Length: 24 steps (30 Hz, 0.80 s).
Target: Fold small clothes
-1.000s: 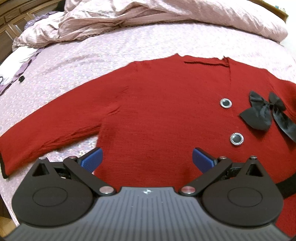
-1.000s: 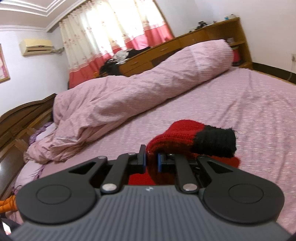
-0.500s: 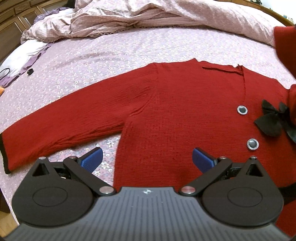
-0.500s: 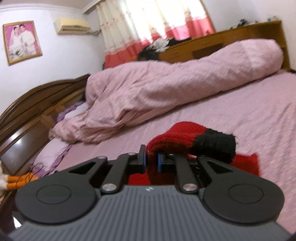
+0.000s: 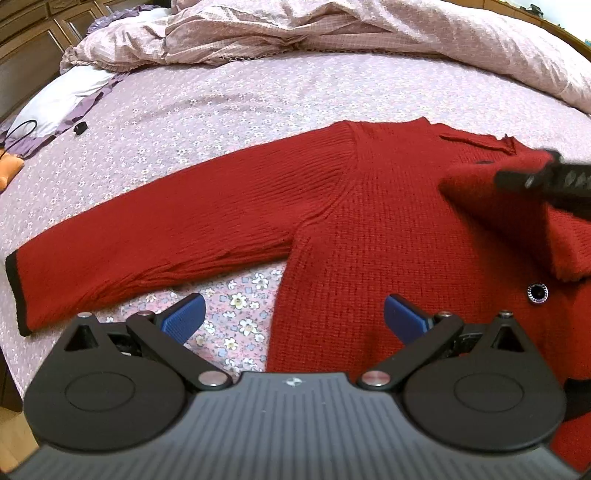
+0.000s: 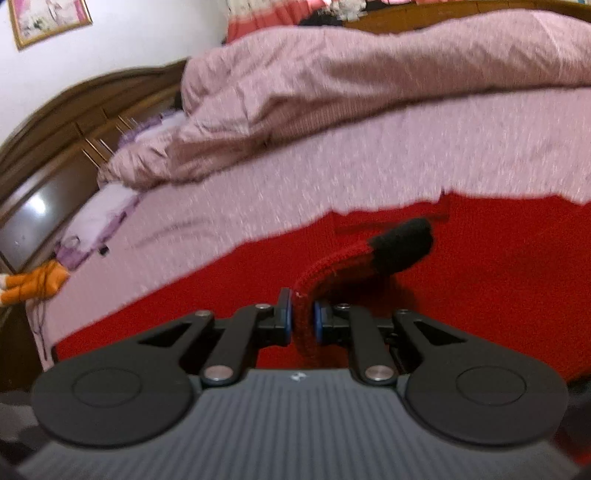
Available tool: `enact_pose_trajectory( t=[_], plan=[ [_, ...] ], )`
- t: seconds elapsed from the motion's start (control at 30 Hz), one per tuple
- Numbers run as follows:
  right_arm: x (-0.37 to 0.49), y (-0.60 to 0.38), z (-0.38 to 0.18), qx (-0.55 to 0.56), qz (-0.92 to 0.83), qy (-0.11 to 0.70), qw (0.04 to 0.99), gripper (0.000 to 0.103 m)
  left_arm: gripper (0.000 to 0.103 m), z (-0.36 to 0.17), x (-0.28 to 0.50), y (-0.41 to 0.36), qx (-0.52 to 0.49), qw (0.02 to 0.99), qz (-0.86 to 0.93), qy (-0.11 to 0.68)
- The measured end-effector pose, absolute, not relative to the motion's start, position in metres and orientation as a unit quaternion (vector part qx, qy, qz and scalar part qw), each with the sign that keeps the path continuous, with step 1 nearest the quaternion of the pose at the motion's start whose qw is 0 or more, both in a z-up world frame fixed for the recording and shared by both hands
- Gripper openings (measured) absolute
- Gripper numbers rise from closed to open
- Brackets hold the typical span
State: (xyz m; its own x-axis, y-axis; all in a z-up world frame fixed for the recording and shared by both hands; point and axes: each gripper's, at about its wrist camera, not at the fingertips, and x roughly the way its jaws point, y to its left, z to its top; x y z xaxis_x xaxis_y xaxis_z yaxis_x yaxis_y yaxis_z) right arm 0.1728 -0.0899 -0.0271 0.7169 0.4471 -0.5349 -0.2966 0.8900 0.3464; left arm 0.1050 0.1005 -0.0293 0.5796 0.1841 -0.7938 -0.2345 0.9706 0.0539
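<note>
One red knitted cardigan (image 5: 388,236) is lying on the flower-printed pink bed sheet (image 5: 258,96), showing one round silver-rimmed button (image 5: 537,293) at the near right. One crumpled pink duvet (image 5: 332,26) is lying at the far side, and one orange soft toy (image 6: 33,284) is sitting at the far left.

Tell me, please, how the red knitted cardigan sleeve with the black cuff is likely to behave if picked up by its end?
The red knitted cardigan sleeve with the black cuff would probably go limp and drape, since it lies flat and creased on the flowered pink bedsheet. It seems light. The ribbed knit probably grips well; the other sleeve bends over the right tool without slipping.
</note>
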Motion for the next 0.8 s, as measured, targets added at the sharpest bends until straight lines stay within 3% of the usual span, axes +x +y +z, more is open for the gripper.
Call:
enact_pose_trajectory(
  t=[0.3, 0.37, 0.43, 0.5, 0.8],
  plan=[
    [0.177, -0.080, -0.049, 0.107, 0.204, 0.370, 0.900, 0.021, 0.103, -0.030, 0.107, 0.096, -0.024, 0.888, 0.114, 0.444],
    [0.177, -0.077, -0.050, 0.111, 0.202, 0.372, 0.899, 0.030, 0.103, -0.029, 0.107, 0.095, -0.021, 0.889, 0.114, 0.442],
    [0.172, -0.077, -0.048, 0.111, 0.201, 0.370, 0.900, 0.052, 0.103, -0.027, 0.108, 0.094, -0.020, 0.890, 0.115, 0.441],
    [0.165, -0.078, -0.043, 0.113, 0.201, 0.365, 0.902, 0.061, 0.103, -0.025, 0.108, 0.093, -0.019, 0.891, 0.115, 0.440],
    [0.127, -0.121, -0.014, 0.124, 0.196, 0.361, 0.903, 0.061, 0.103, -0.004, 0.117, 0.071, -0.006, 0.903, 0.077, 0.422]
  ],
)
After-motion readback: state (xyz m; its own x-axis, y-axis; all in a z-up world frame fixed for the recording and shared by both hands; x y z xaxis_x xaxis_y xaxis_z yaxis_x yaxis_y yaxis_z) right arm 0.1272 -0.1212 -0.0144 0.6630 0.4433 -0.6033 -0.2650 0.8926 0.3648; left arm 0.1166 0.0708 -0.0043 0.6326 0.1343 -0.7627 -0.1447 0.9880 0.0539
